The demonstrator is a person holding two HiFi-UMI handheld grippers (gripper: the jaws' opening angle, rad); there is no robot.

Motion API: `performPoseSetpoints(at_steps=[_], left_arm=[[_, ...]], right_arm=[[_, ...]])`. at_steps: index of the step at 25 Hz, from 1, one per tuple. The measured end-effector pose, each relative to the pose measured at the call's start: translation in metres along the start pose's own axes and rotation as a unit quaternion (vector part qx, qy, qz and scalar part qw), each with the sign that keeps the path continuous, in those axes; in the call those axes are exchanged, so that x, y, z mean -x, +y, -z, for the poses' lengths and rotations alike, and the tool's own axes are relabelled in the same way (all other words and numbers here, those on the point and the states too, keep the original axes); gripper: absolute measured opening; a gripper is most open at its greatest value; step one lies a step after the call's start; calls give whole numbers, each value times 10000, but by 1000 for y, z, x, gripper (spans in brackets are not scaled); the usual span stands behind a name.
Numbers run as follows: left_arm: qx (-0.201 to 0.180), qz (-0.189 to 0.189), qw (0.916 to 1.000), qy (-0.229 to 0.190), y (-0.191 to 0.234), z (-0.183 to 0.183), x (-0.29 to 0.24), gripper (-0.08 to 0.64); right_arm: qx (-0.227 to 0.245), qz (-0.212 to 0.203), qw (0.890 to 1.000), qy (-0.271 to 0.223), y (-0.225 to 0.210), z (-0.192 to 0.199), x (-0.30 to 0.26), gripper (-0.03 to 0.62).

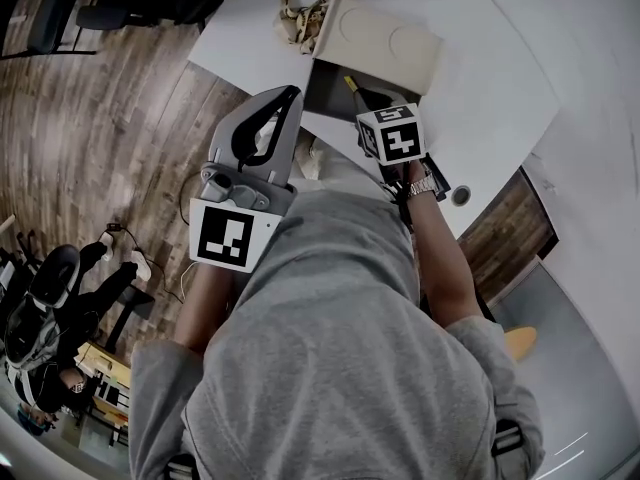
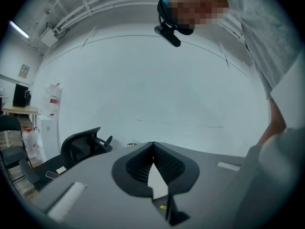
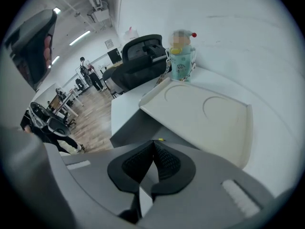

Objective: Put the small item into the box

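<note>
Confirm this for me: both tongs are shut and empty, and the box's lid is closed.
Wrong on the lid: it is open, tilted up off the box, as the right gripper view shows. The left tongs and right tongs are indeed shut and empty.

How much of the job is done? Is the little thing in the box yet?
It looks nearly done. A small yellow-tipped item seems to lie inside the open box, though it is hard to see clearly. Nothing is in hand: the left gripper and the right gripper are both shut and empty. Left to do: maybe only shutting the lid, which stands open.
</note>
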State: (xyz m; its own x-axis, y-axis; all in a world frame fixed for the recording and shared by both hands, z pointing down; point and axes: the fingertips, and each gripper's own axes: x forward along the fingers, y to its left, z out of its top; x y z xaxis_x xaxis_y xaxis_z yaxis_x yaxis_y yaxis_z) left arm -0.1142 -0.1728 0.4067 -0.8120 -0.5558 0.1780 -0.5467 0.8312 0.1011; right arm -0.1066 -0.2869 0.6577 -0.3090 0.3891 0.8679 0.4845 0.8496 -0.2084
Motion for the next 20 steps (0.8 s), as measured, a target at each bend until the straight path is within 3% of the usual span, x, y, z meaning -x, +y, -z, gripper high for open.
performPoseSetpoints(at_steps=[12,20], left_arm=[[-75,597,9982,-78,0,-12,-5,3],[-162,782,9968,-91,3,-21,-3,3]], right_arm=[[-621,336,9929,-961,9,-30,76,14],[-831,495,9781,-1842,21,-67,139,14]])
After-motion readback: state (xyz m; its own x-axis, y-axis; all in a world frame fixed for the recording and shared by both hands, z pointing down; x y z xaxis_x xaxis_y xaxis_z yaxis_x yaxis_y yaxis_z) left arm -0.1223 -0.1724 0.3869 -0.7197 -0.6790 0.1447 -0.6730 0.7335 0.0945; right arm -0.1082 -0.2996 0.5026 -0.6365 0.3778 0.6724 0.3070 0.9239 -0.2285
